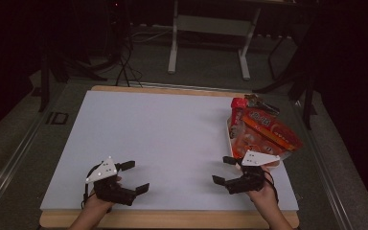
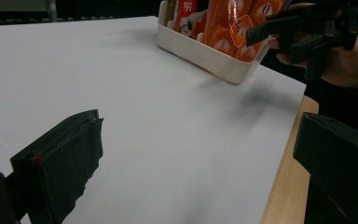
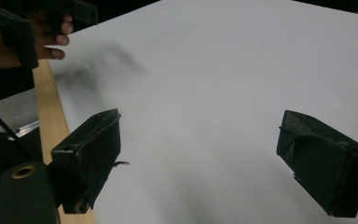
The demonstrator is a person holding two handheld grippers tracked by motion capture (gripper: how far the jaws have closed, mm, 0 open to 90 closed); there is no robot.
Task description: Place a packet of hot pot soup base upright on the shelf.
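White rectangular plastic tray of orange-red snack packets: right edge of white surface, long axis running away from the person. Right hand-held gripper: released, empty, just beside the tray's near end. Left hand-held gripper: released, empty, well apart.

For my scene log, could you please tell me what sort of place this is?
Probably a lab or recording workspace: a white board on a wooden table, bare desk legs and loose cables on grey floor behind, and dark surroundings.
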